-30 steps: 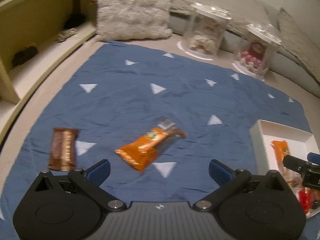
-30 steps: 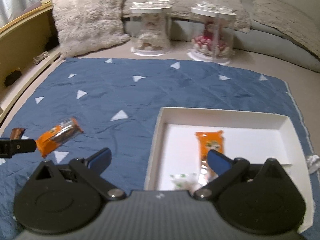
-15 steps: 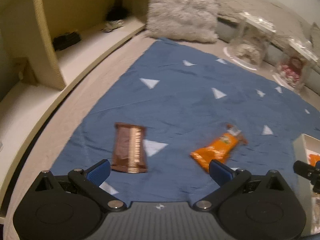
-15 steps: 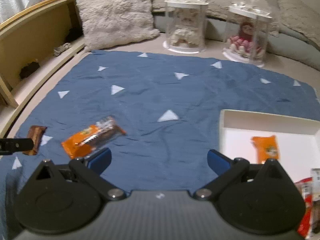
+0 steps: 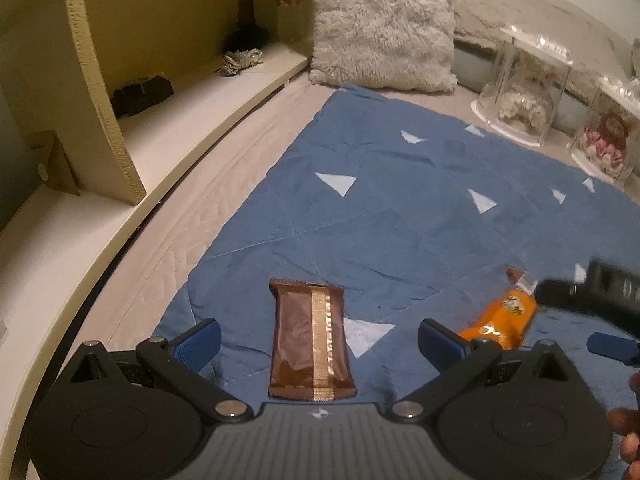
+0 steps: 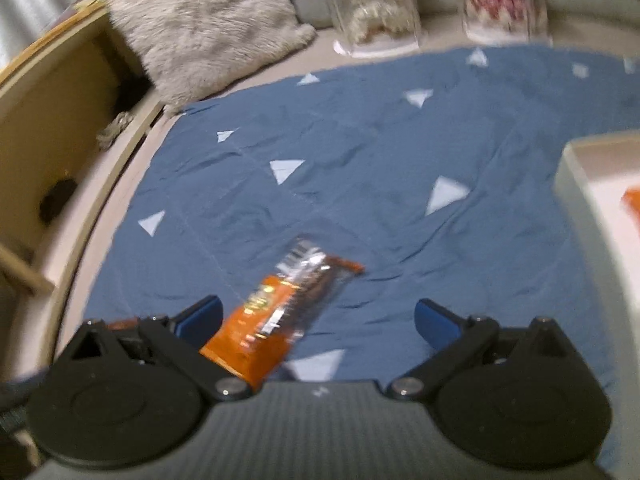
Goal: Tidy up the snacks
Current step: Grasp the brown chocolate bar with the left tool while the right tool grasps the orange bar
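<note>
Glossy foil wraps the brown snack bar (image 5: 312,340) and the orange snack bar (image 6: 276,320). The blue cloth (image 5: 400,216) is matt and creased, the pillow (image 5: 384,24) shaggy, the display cases (image 5: 524,92) clear plastic.

Fluffy pillow (image 5: 384,24), two clear display cases (image 5: 520,92).

Two wrapped snack bars lie on one blue quilted cloth with pale triangles (image 5: 400,216): one brown bar with a gold stripe (image 5: 311,340) and one orange bar with a dark, clear end (image 6: 276,316). One white shallow tray (image 6: 576,184) sits at the cloth's edge with one orange packet (image 6: 632,204) showing inside. Behind stand two clear plastic display cases (image 5: 520,92), one fluffy cream cushion (image 5: 384,24), and one long pale wooden shelf (image 5: 160,128).
</note>
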`<state>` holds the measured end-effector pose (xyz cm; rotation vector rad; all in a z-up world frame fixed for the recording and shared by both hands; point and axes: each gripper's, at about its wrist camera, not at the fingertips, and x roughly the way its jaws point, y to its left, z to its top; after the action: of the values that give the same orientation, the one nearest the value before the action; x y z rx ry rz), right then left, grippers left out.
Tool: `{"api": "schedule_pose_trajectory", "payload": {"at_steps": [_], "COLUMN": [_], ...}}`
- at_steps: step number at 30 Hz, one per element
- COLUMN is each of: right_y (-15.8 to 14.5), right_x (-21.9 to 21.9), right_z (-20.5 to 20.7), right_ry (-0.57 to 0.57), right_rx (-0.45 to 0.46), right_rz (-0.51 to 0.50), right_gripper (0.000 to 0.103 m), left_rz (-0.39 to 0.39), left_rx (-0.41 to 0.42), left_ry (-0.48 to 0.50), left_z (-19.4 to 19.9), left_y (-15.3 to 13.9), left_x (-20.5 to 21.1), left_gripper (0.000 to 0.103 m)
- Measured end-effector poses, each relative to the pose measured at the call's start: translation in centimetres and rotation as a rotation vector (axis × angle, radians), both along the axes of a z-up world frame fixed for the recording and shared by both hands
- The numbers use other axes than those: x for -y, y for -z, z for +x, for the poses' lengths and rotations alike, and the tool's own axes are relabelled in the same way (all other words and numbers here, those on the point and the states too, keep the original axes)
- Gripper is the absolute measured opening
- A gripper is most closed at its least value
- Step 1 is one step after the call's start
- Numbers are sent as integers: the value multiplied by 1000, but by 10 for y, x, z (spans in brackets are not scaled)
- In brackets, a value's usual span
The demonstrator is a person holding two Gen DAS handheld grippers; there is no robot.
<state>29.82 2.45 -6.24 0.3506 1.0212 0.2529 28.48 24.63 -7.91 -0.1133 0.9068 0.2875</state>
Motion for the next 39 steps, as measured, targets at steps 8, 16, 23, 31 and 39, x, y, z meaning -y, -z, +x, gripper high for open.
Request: {"api": "schedule_pose_trajectory", "payload": {"at_steps": [8,16,23,31,39], "right_y": [19,23,11,-4,-7], "right_x": [-22,-41,-28,4,36], "right_z": [10,7,-3,-19,-50], "right_ry": [125,37,-73,-297,-466], "right_rx": [-68,-94,-69,-29,-44], "right_rz": [57,-11,-69,-184,-264], "right_gripper": [98,62,46,44,44], "left_rz": [3,3,-55,-69,-92], "left_rx": [-59,-109,-106,-104,-84], "left_ry": [-23,-24,-59,-86,-163], "left_z": [14,17,15,17,22], "left_y": [20,28,28,30,30], "left_x": [-10,-10,-16,-14,-16], "left_gripper": [95,90,82,78,68]}}
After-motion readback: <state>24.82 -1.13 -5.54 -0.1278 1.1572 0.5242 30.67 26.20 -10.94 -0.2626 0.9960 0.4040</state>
